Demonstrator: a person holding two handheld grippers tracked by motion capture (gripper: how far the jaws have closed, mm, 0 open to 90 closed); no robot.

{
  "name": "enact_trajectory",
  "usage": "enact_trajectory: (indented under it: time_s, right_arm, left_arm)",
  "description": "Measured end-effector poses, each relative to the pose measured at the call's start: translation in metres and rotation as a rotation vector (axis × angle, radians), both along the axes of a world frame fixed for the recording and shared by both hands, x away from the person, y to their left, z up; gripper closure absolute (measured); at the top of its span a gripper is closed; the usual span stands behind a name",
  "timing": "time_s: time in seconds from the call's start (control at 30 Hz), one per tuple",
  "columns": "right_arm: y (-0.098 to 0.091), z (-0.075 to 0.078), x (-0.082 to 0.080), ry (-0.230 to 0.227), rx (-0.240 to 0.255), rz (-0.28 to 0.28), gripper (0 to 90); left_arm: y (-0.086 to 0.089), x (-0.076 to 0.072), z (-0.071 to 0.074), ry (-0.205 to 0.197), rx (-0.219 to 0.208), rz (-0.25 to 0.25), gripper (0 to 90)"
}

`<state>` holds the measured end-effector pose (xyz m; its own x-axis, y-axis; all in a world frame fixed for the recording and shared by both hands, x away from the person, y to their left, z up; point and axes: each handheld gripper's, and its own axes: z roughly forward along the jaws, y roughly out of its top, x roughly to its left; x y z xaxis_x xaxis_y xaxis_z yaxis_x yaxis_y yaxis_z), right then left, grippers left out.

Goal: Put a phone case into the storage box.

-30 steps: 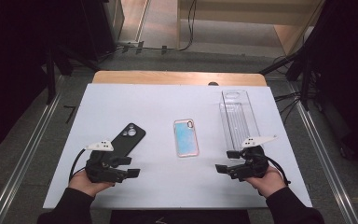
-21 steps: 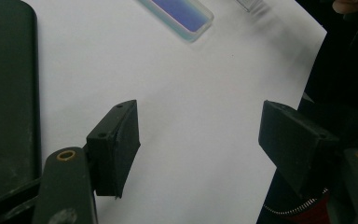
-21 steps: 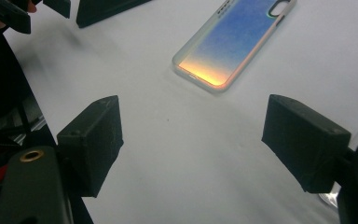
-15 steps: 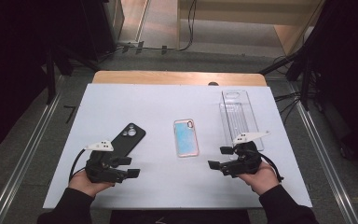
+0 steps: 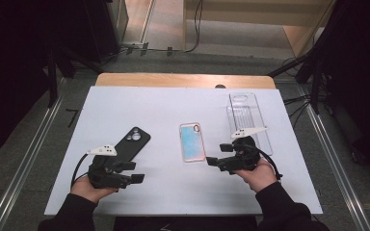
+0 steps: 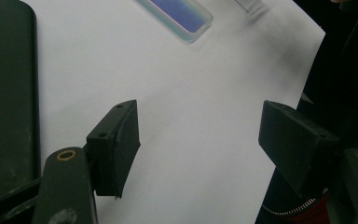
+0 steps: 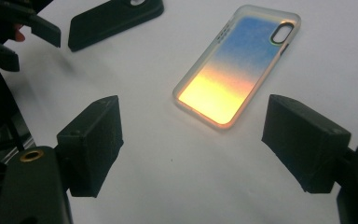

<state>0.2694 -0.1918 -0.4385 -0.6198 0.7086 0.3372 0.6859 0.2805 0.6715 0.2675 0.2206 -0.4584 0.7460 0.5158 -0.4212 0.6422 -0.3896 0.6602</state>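
Right hand-held gripper (image 5: 213,161) shifted leftward across white tabletop (image 5: 164,106) since a second ago, jaws wide apart, empty, now just beside iridescent translucent phone case (image 5: 192,141) lying flat at centre. Probably lining up a grasp. Left hand-held gripper (image 5: 137,172) unmoved, open, empty, near black phone case (image 5: 132,142).

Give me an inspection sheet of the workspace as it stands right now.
Surface: white table top, flat, on a wooden board.
Job's things: iridescent translucent phone case at centre; black phone case to its left; clear plastic phone case at right. All lie flat and apart.
Clutter: nothing seen.
Grippers: left tongs open, empty; right tongs open, empty, pointing at the iridescent case.
Cables: one trails from each gripper; more on the floor beyond.
Surroundings: dark, metal rails either side.
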Motion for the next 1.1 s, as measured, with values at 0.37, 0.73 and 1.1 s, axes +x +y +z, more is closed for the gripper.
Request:
enact_trajectory:
  time_s: [0.37, 0.73, 1.1]
  right_arm:
    - [0.014, 0.006, 0.022, 0.002, -0.006, -0.064, 17.9]
    - [0.035, 0.006, 0.046, -0.015, -0.045, -0.113, 15.3]
    - [0.058, -0.008, 0.065, 0.002, -0.03, -0.089, 12.1]
  left_arm:
    - [0.002, 0.0, 0.0, 0.003, -0.006, 0.012, 29.3]
    - [0.003, 0.0, 0.0, 0.002, -0.007, 0.011, 29.4]
    - [0.003, 0.001, 0.0, 0.003, -0.008, 0.009, 29.3]
